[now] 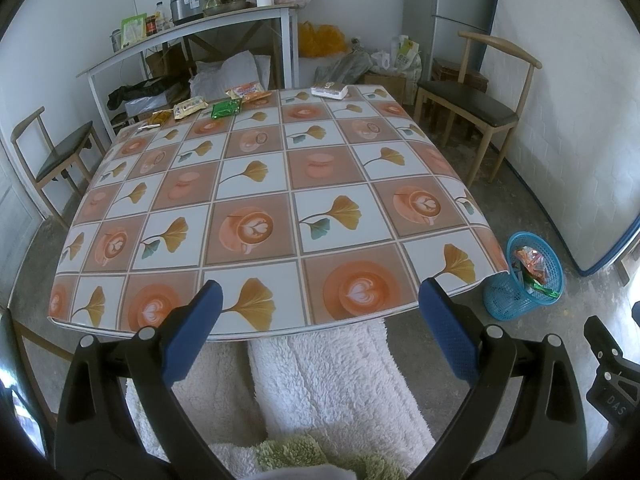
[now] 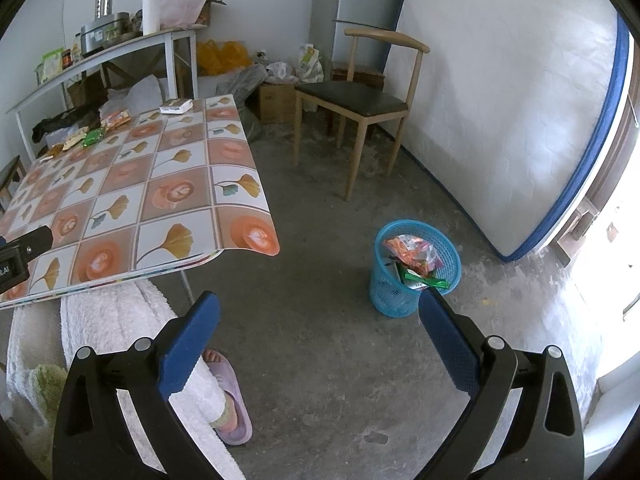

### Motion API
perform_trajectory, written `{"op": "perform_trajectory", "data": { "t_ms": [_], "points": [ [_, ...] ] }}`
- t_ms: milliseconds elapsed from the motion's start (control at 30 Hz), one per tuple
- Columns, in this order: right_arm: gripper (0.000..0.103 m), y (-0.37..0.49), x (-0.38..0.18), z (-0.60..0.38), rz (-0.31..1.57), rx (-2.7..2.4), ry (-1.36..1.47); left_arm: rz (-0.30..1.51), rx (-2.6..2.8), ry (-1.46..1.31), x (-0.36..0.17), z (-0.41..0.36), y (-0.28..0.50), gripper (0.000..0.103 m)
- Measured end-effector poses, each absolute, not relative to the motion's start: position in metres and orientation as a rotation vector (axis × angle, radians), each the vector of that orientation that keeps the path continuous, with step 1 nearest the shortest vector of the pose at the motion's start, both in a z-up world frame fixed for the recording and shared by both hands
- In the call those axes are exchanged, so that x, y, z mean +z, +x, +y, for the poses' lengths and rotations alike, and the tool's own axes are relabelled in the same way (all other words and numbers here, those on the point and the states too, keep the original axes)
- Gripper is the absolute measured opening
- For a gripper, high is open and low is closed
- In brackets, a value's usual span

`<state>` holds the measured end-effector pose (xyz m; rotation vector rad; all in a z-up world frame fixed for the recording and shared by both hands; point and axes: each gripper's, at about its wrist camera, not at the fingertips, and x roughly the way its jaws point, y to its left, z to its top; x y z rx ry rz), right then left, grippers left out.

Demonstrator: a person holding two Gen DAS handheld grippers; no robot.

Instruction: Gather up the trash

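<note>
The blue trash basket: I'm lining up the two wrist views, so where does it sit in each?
Left wrist: blue trash basket at right edge, on the floor past the table's near right corner.
Right wrist: centre-right, on the floor, beyond the open right gripper.
Shared landmark: wooden chair.

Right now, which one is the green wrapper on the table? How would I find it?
Look at the table with the leaf-and-coffee-cup cloth, along its far edge where a row of snack packets lies. The green wrapper sits in that row between a pale yellow packet and an orange one. It alone is shiny bright green.
</note>
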<state>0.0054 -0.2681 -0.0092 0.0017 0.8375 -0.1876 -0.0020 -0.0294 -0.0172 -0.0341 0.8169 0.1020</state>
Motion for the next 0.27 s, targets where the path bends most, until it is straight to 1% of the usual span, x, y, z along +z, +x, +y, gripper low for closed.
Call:
{"op": "perform_trajectory", "data": {
  "t_ms": [267],
  "points": [
    [0.097, 0.0066, -0.0086, -0.2677, 0.837, -0.186, 0.003, 0.818, 0.101, -0.035, -0.0168, -0.0292, -0.0017, 0.094]
  ]
}}
